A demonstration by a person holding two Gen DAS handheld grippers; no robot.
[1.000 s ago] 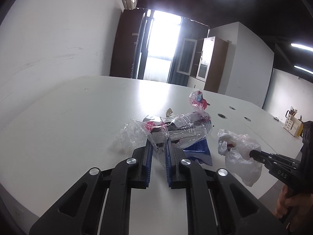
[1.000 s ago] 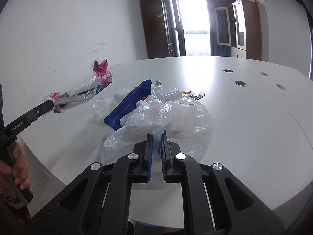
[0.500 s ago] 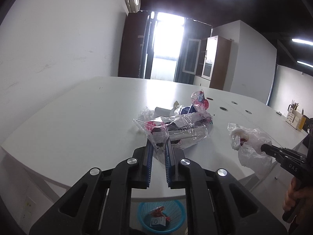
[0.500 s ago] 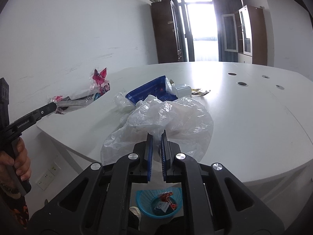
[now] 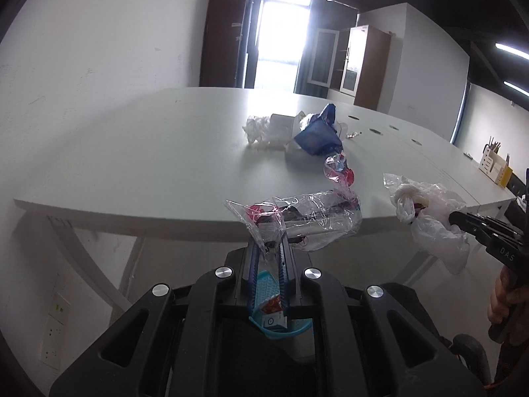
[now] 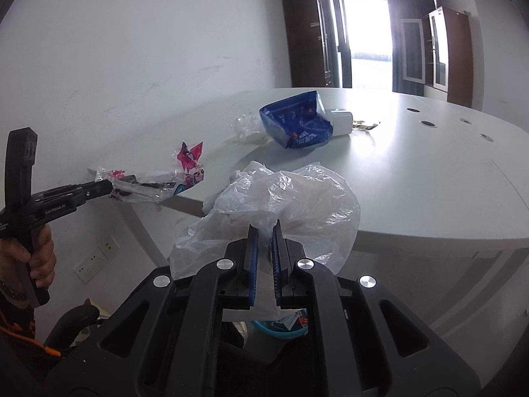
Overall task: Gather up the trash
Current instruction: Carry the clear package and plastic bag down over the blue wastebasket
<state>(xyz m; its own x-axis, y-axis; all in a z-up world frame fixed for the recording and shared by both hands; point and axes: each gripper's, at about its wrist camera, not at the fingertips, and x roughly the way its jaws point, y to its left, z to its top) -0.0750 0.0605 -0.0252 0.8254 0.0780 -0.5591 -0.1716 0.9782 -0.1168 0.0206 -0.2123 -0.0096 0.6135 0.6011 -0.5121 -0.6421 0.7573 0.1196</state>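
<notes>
I have trash in both hands now. My left gripper [image 5: 268, 258] has its fingers pinched together on a clear wrapper [image 5: 307, 221] with pink and red print, which hangs in the air just off the near edge of the white table [image 5: 148, 162]. My right gripper [image 6: 263, 241] is clamped on a crumpled white plastic bag [image 6: 284, 198], also lifted clear of the tabletop and hanging out past the near edge.

Below both, on the floor, I can glimpse a blue basket [image 5: 281, 329] between the fingers, with a few scraps in it already (I can only make out a red-and-white packet, the rest is hidden by the gripper bodies). I judge it to be the bin, so some collecting seems done, and these two pieces look ready to drop once I am squarely over it.

What is left lies far out on the table: a blue packet [image 6: 297, 122], a small white box [image 6: 340, 120] just right of it, crumpled clear plastic [image 6: 246, 127] to its left, and a thin dark-and-gold scrap [image 6: 363, 125] beyond the box. So I reckon I am around halfway, with at least another trip ahead.
</notes>
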